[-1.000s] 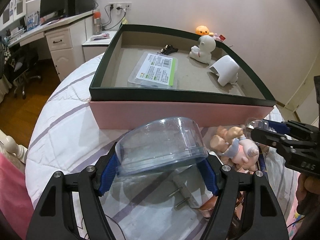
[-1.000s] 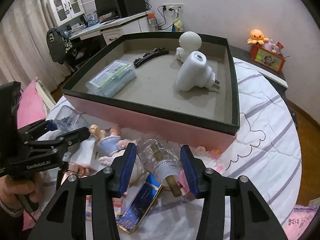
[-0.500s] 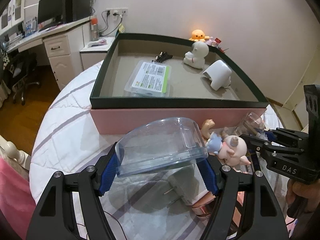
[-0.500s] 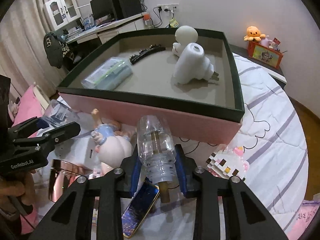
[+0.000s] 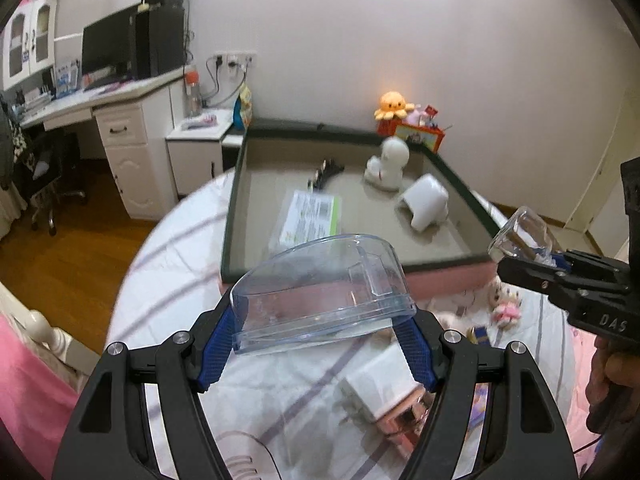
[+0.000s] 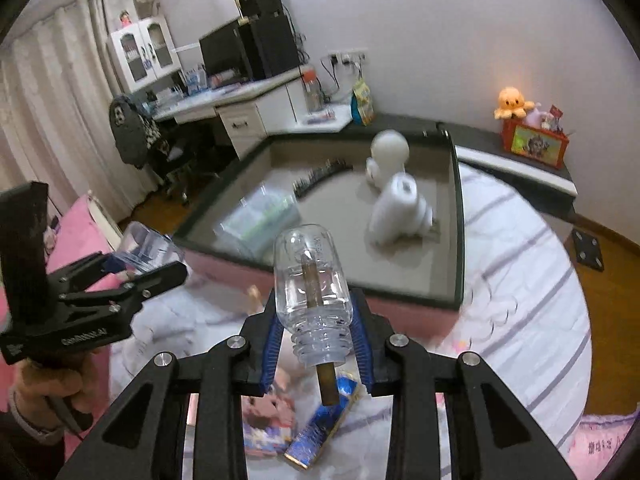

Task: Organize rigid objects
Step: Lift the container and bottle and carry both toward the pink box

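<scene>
Bottle (image 6: 312, 280) w/ brown stem clamped in right jaws, clear tub (image 5: 320, 288) in left; blue pack (image 6: 320, 428) only in right view.

In the tray (image 5: 234, 216), the packet (image 5: 310, 218) lies left of the figurine (image 5: 390, 164) and plug (image 5: 424, 208).

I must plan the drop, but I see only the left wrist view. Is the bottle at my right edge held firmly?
Observer: Yes. The right gripper has just been closing its jaws, and its pads now press the bottle near the neck.
Operator: Is anything inside it?
Observer: A brown rod runs through it and sticks out of the neck.
Operator: What lies under that gripper?
Observer: A blue box on the bed, beside a picture card.
</scene>
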Tool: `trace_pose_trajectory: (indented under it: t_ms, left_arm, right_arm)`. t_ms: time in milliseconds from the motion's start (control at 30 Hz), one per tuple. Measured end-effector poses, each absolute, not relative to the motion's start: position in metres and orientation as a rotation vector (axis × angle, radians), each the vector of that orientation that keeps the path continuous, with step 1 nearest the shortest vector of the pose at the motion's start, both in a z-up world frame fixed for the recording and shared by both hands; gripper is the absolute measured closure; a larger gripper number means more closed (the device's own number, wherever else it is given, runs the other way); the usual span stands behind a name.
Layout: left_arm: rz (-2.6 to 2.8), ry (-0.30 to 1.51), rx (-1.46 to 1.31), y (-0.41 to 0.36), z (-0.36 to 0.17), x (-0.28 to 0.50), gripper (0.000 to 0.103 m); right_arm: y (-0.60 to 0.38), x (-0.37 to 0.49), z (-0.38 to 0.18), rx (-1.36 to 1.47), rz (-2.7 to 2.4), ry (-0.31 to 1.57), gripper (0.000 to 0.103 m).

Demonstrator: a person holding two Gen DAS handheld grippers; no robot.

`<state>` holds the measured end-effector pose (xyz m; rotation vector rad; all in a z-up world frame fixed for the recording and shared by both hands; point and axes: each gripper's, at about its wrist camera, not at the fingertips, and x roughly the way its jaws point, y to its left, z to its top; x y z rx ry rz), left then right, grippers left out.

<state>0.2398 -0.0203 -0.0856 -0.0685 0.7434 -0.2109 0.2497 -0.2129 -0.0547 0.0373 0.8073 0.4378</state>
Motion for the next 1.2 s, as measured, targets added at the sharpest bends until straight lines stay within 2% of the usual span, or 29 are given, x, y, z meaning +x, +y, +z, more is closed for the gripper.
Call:
trace_pose_trajectory:
  t_ms: [233,467,1100,1133,1167,1200]
  left_arm:
    - [-0.214,0.672,-0.064,-0.02,-0.054,0.263,0.03]
    - [-0.218,0.627,-0.057,-0.026,-0.034,0.303,0.03]
    - [-0.208,0.74,-0.008,-0.049,-0.07,0.397,0.029]
    - [-0.2,0.743,-0.004,-0.05,-0.071,0.399,0.027]
    - [-0.194,0.745,-0.001,-0.05,-0.071,0.4,0.019]
    - [-0.183,0.745,0.002,-0.049,-0.072,0.399,0.014]
  right_arm:
    - [-0.21,0.278,-0.021,0.033,0.434,0.733,0.071]
    - [-0.208,0.314,-0.013,0.06,0.425,0.719,0.07]
    - [-0.205,0.39,-0.06,0.068,0.339,0.81,0.07]
    - [-0.206,0.391,-0.063,0.064,0.33,0.812,0.063]
    - [-0.207,0.391,-0.063,0.062,0.323,0.811,0.056]
    - [-0.208,0.39,-0.064,0.063,0.312,0.806,0.034]
